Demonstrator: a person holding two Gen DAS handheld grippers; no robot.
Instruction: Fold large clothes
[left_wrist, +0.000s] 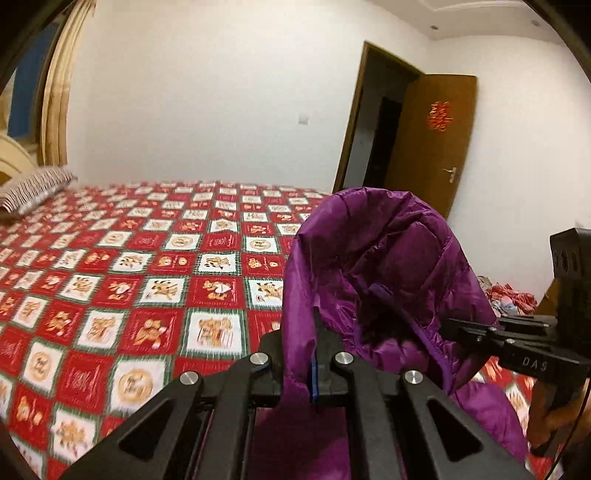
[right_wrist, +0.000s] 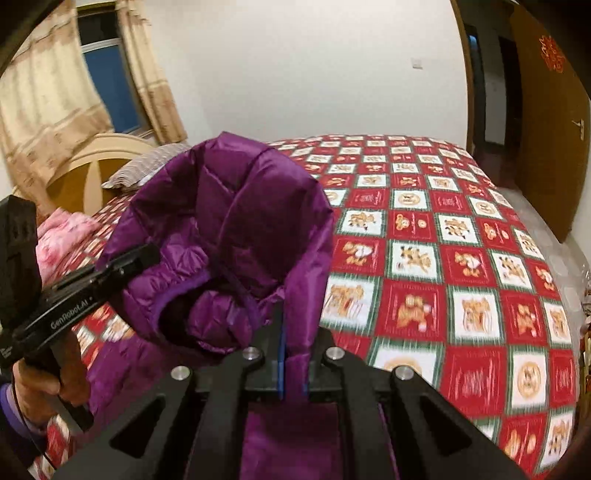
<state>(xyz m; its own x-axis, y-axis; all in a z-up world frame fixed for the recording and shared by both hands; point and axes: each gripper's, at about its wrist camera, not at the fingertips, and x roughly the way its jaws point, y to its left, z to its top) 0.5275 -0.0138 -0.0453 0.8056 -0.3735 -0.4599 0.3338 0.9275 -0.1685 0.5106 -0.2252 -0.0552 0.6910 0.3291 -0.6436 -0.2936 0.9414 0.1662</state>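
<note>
Both grippers are clamped tight on the purple puffer jacket (left_wrist: 388, 266), the left gripper (left_wrist: 316, 354) and the right gripper (right_wrist: 291, 354) each pinching an edge of the hood opening, so the jacket hangs lifted above the bed (left_wrist: 147, 258) with its red-and-white patterned cover. The raised hood blocks much of what lies beyond it. A striped pillow (left_wrist: 35, 188) sits by the headboard (right_wrist: 92, 155), a pink bundle (right_wrist: 59, 236) lies near it, and a wooden door (left_wrist: 432, 140) stands open past the bed's far corner.
</note>
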